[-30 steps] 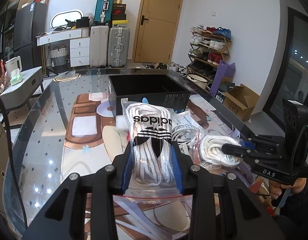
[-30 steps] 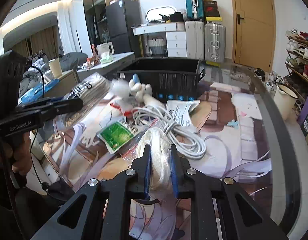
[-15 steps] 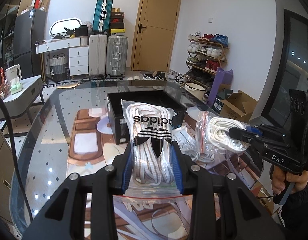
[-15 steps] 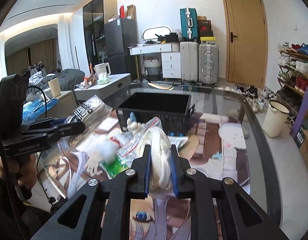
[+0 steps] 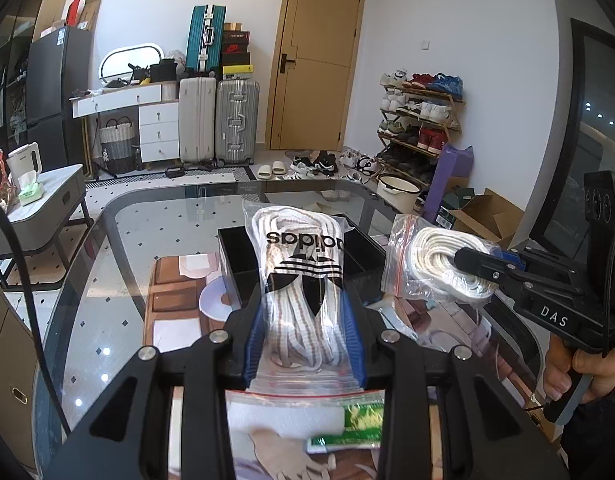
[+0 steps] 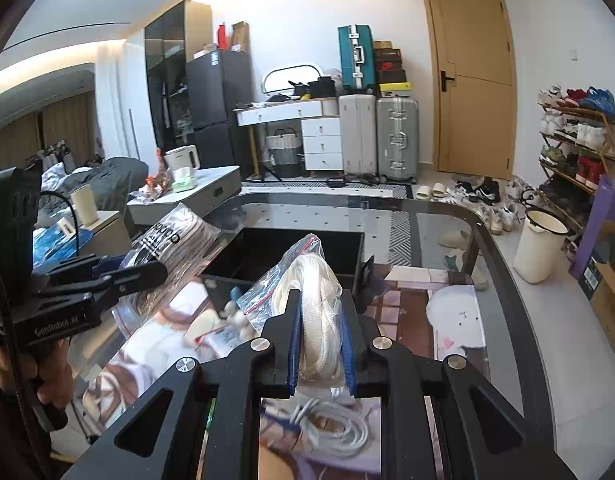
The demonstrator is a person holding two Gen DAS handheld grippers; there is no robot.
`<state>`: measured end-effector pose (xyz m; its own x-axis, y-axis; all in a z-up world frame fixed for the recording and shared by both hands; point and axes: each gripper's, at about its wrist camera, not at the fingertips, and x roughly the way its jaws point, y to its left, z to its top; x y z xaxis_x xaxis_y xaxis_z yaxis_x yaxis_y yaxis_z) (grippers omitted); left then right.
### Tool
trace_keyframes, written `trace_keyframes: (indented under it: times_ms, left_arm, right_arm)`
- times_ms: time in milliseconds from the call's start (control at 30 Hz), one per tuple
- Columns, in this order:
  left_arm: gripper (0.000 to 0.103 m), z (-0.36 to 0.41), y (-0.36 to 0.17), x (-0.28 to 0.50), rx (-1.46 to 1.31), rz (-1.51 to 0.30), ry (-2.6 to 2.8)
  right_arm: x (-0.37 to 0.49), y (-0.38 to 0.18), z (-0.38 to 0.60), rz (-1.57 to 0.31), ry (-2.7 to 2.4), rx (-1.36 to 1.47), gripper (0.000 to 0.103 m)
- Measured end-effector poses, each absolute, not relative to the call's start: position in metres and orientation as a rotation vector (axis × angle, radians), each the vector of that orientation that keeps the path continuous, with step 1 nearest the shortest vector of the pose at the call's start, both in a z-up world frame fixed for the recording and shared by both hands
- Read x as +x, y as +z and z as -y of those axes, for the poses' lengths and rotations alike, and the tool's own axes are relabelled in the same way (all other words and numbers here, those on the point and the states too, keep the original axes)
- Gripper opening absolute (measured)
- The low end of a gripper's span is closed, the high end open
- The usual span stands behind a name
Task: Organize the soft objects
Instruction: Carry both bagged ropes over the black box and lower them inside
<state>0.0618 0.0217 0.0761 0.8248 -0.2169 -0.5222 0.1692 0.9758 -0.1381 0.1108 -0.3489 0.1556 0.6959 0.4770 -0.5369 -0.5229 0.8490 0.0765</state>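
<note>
Bin [image 6: 267,252] interior is largely hidden behind both clamped bags: left gripper [image 5: 305,336] pinches the adidas bag [image 5: 301,280], right gripper [image 6: 321,336] the rope bag [image 6: 307,280]; only the right wrist view shows the loose cable [image 6: 331,428].

A glass tabletop [image 6: 503,256] carries a printed mat [image 6: 411,316], with a black bin [image 6: 267,264], a coiled white cable [image 6: 335,428] and a green packet [image 5: 363,420] on it.
</note>
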Motion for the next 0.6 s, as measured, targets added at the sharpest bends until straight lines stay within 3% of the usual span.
trace_keyframes:
  times_ms: [600]
  left_arm:
    - [0.034, -0.023, 0.063, 0.142, -0.091, -0.672, -0.202]
  right_arm:
    - [0.194, 0.149, 0.299, -0.677, 0.51, -0.118, 0.017]
